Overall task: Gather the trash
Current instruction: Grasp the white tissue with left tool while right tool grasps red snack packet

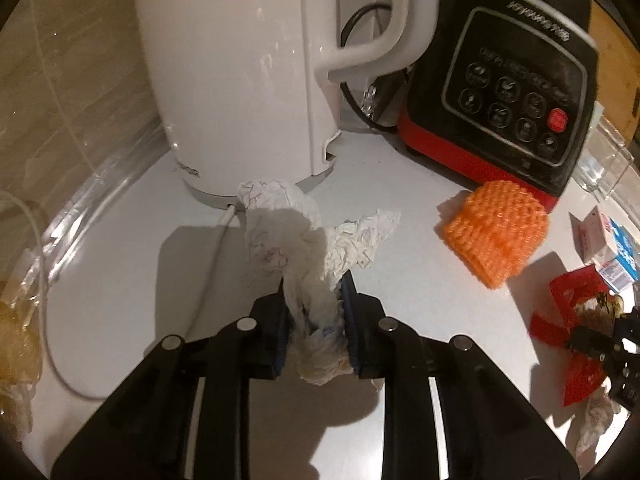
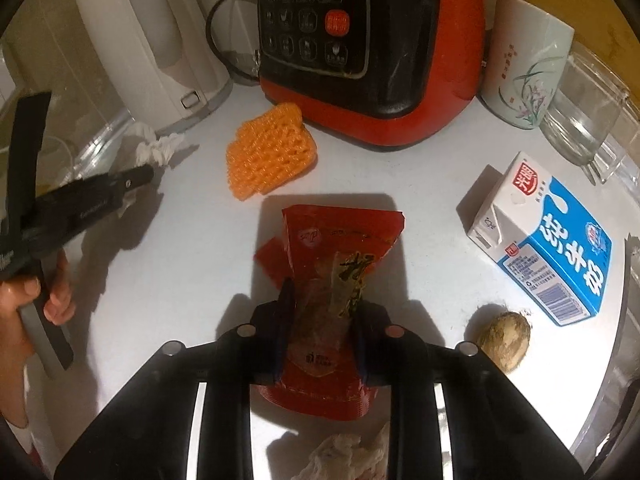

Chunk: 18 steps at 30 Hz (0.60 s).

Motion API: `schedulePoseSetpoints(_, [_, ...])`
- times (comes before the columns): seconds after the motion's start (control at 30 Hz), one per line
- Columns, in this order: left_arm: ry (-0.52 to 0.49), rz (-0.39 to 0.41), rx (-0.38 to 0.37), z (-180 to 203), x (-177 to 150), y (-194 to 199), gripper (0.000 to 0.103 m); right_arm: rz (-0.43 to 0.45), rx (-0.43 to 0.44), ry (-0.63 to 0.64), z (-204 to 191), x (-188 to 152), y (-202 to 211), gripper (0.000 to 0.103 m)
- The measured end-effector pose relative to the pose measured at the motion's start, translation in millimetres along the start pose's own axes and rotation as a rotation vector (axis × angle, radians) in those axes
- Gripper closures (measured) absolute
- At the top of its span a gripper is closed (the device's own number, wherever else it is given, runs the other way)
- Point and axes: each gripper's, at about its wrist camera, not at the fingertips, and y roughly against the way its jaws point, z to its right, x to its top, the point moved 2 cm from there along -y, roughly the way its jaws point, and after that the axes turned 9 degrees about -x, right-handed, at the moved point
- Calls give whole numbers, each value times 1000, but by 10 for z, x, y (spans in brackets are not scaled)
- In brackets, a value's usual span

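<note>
White countertop point(image 2: 160, 280) runs back to a tiled wall, crowded with a white kettle point(image 1: 240, 72) and a red and black blender base point(image 2: 360, 52). Beside the blender base stand a painted mug point(image 2: 524, 64) and a clear glass jar point(image 2: 584, 108); whether either holds anything cannot be told. A blue and white milk carton point(image 2: 548, 240) lies on its side near a small brown lump point(image 2: 505, 339). An orange foam net point(image 2: 268, 148) sits just in front of the blender base.

The left gripper point(image 1: 314, 312) is clamped on a crumpled white tissue point(image 1: 304, 232), which fans out from the fingers in front of the kettle. The right gripper point(image 2: 324, 320) is pinched on a red snack wrapper point(image 2: 336, 248), torn open at its far end, above the counter. Another wad of tissue point(image 2: 348, 456) shows beneath that gripper.
</note>
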Motion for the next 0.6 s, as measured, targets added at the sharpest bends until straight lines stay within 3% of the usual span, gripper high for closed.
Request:
schedulePoseSetpoints(0.27, [-26,40,-18,284,-258,635,80,62,50,0,-21,-184,474,77])
schedulePoseSetpoints(0.6, [-32,5,-53,927,-1016,1299,80,89,117,-10,78,-954,1209,77])
